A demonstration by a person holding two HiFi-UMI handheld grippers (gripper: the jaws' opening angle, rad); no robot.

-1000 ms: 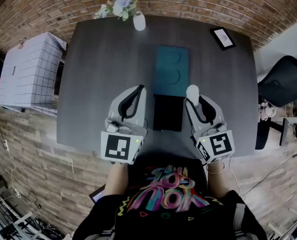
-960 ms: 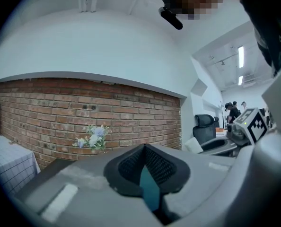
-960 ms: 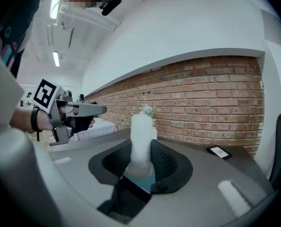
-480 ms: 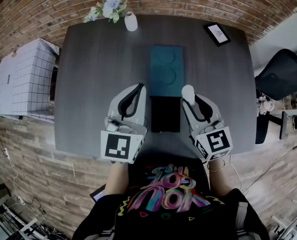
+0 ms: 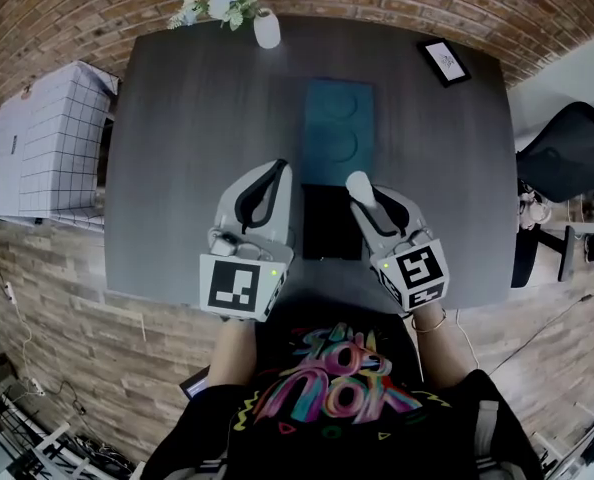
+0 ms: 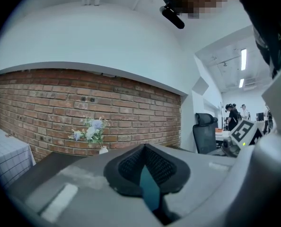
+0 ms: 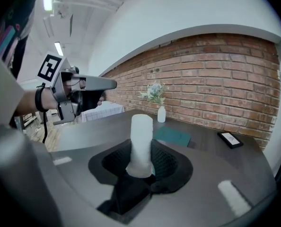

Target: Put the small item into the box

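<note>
My right gripper (image 5: 365, 200) is shut on a small white cylinder (image 5: 358, 186), which stands upright between its pads (image 7: 141, 144). In the head view it hangs at the right edge of an open black box (image 5: 332, 224) near the table's front. A teal lid (image 5: 339, 133) lies flat just behind the box. My left gripper (image 5: 279, 170) hovers left of the box, its jaws together with nothing between them (image 6: 143, 148); only a thin sliver of the teal lid (image 6: 150, 190) shows through.
The dark table (image 5: 177, 148) carries a white vase with flowers (image 5: 266, 28) at the back and a small framed picture (image 5: 445, 61) at the back right. A white gridded box (image 5: 47, 143) stands left of the table, an office chair (image 5: 572, 158) to the right.
My right gripper has come down and to the left with the white cylinder, closer to the black box. The left gripper has stayed about where it was.
</note>
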